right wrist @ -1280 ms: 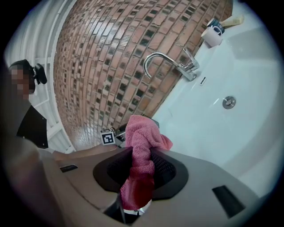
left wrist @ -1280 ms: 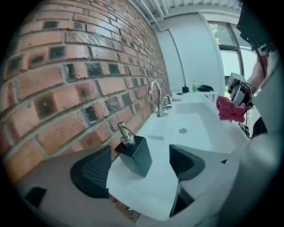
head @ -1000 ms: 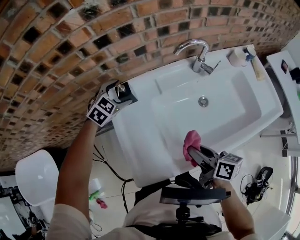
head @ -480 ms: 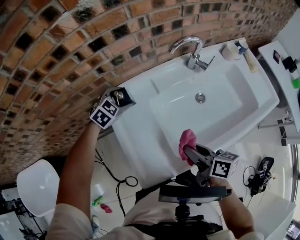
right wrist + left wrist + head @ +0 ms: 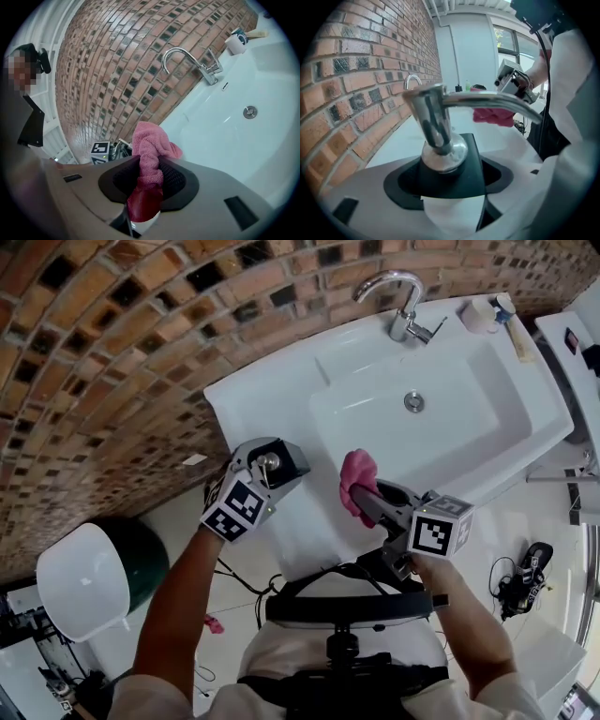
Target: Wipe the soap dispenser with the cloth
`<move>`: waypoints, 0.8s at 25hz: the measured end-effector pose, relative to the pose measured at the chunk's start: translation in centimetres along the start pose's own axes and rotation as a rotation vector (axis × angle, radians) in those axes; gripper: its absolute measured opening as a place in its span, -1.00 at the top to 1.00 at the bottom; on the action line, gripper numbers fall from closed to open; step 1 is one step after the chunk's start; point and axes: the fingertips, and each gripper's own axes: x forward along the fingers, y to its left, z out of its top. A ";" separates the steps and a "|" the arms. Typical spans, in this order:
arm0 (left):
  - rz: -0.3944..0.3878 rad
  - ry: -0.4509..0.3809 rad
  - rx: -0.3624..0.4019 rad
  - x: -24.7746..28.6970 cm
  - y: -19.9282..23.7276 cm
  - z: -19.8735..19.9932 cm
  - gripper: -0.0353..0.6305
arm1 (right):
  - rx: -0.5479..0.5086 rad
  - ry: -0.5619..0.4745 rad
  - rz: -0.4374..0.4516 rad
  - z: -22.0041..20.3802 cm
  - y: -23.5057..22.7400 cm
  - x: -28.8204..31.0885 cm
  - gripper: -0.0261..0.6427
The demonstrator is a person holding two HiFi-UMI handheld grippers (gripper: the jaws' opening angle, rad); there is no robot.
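Observation:
The soap dispenser (image 5: pixel 271 462), a white bottle with a chrome pump (image 5: pixel 436 126), is clamped in my left gripper (image 5: pixel 265 474) and held off the sink's front left edge. In the left gripper view the bottle sits between the dark jaw pads, with its spout pointing right. My right gripper (image 5: pixel 373 502) is shut on a bunched pink cloth (image 5: pixel 356 479), which sticks up out of the jaws (image 5: pixel 150 150). Cloth and dispenser are a short way apart and do not touch. The pink cloth (image 5: pixel 492 116) hangs just beyond the spout.
The white sink (image 5: pixel 272 390) stands against a brick wall, with a chrome faucet (image 5: pixel 398 296) at the back and a cup with a toothbrush (image 5: pixel 480 315) at its far right corner. A white round lid (image 5: pixel 80 582) lies on the floor at the left. Cables trail below the sink.
My left gripper has carried the dispenser from the sink's back left corner toward the front edge, nearer the cloth. The right gripper with the cloth has shifted slightly left.

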 end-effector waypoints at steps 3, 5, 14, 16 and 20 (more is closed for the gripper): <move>0.005 -0.005 -0.029 -0.5 -4.0 0.2 -0.18 | -0.026 0.034 0.020 -0.9 0.7 1.3 0.55; -0.011 0.000 -0.026 -0.3 -6.3 0.3 -0.18 | -0.026 0.056 0.042 -1.4 1.2 2.0 0.55; -0.077 0.023 0.024 1.2 -9.4 0.3 -0.18 | -0.069 0.174 0.137 -3.0 1.8 3.2 0.55; -0.091 0.025 0.045 1.5 -9.7 0.5 -0.18 | -0.095 0.197 0.144 -3.2 1.4 3.4 0.55; -0.097 0.022 0.024 1.4 -9.7 0.3 -0.17 | -0.105 0.239 0.172 -3.8 0.8 4.1 0.56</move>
